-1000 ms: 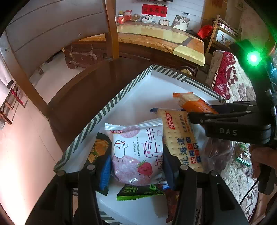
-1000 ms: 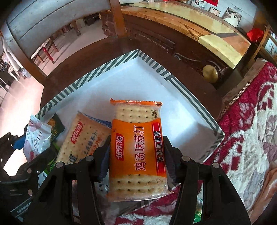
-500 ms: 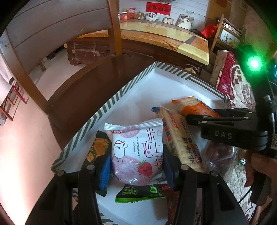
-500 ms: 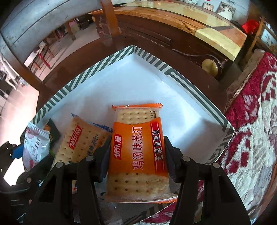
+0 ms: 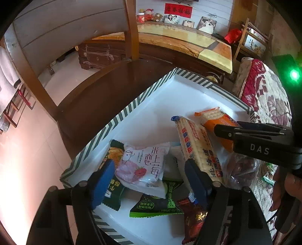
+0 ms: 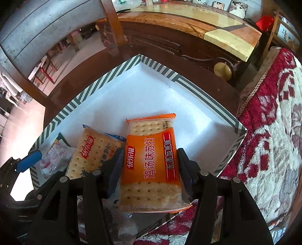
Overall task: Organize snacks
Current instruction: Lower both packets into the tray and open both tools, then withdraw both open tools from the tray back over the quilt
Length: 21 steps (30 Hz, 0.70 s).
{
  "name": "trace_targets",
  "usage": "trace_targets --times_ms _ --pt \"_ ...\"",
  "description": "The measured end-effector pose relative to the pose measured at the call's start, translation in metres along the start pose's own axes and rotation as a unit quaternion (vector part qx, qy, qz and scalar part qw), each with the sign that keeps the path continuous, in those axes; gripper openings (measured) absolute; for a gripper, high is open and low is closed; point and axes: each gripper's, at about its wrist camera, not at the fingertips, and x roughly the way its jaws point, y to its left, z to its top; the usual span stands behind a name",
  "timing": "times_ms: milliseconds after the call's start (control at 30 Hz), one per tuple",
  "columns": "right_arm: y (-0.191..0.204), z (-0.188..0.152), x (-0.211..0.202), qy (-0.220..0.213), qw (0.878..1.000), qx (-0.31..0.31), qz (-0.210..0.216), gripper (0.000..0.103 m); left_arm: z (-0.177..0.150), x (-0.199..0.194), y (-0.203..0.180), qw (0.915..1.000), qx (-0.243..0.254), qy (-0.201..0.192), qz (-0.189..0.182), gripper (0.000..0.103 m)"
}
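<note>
Dark wood surrounds our striped white tray (image 5: pixel 132 111). We have just been opening our left gripper (image 5: pixel 151 181); its jaws stand apart from the pink strawberry packet (image 5: pixel 143 165) lying between them. Our right gripper (image 6: pixel 150 165) clamps the orange cracker pack (image 6: pixel 151 162) over the tray's near edge.

On the orange cracker pack (image 6: pixel 151 165): 优乐福 in a red badge, 鸡汤味苏打 in red down the middle, 无添加蔗糖 in white on a red side strip. On the blue-edged cracker pack (image 6: pixel 90 156): the same 优乐福 badge; the rest partly hidden. On the pink-and-white strawberry packet (image 5: pixel 143 165): 米恋上莓. On the right gripper's black body (image 5: pixel 258 148): DAS in pale letters. On the green packet (image 5: pixel 160 204) and the red wall banner (image 5: pixel 178 9): characters too small, perhaps blurred, to read.
</note>
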Motion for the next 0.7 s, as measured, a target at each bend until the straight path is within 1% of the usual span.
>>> trace_targets --times_ms 367,567,700 --pt "0.0 -0.008 -0.03 -0.031 0.999 0.013 0.006 0.057 -0.002 -0.02 0.003 0.9997 -0.01 -0.023 -0.003 0.089" --pt "-0.004 -0.026 -0.045 -0.042 0.999 0.019 0.008 0.057 -0.006 -0.033 -0.004 0.9994 -0.004 -0.034 -0.012 0.091" --pt "-0.008 -0.04 -0.06 -0.061 0.998 0.029 0.006 0.057 -0.01 -0.041 -0.014 0.999 0.005 -0.039 -0.018 0.091"
